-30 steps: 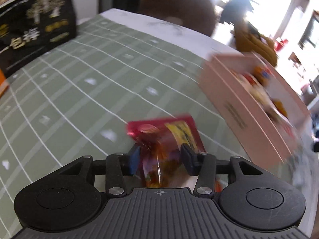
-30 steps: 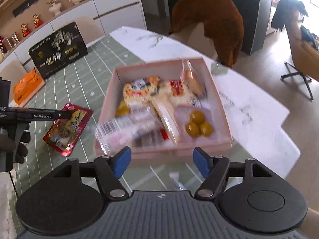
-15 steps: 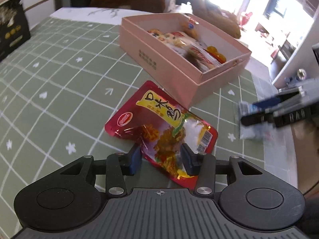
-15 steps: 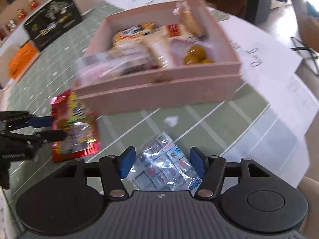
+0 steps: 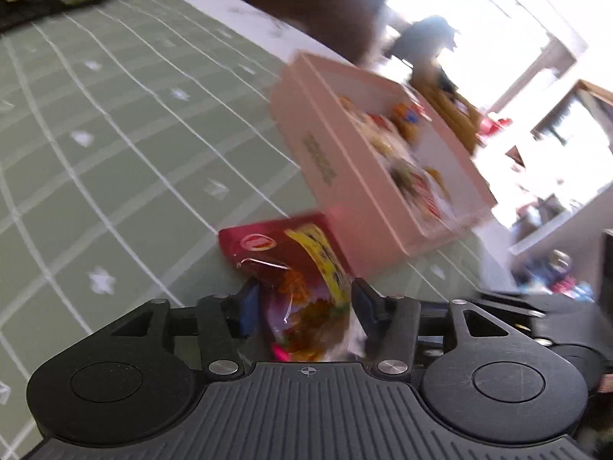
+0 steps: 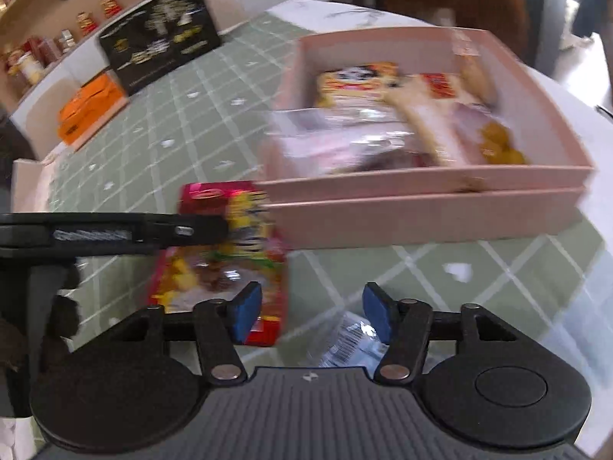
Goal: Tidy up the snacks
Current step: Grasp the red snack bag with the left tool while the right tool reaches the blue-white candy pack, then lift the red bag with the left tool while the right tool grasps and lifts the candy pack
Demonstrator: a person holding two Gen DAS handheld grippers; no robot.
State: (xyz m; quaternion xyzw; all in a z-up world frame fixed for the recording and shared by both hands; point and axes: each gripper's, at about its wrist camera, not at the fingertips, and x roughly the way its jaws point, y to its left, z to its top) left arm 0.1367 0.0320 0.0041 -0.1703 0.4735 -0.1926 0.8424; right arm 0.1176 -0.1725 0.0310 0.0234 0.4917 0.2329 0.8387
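Both views are smeared by motion blur, so labels and fine print cannot be read. On a desk [image 5: 115,145] covered with a green checked cloth sits an open pink box [image 6: 440,207] filled with mixed snacks whose kinds are hard to make out.

Just beside the box's near corner lies a red snack packet [image 5: 291,268]. Its lower end sits between the blue pads of the left hand-held gripper [image 5: 304,306], whose jaws are opening; whether the pads press the packet cannot be told, as the gripper body hides its lower edge.

In the right wrist view the same packet [image 6: 230,260] is partly crossed by the left gripper's dark arm. The right hand-held gripper [image 6: 312,316] has its jaws closing, the pads apart, over a clear wrapped packet [image 6: 352,345], which is mostly cut off beneath the gripper. A black box [image 6: 161,34] and an orange box [image 6: 88,107] stand at the desk's far edge.
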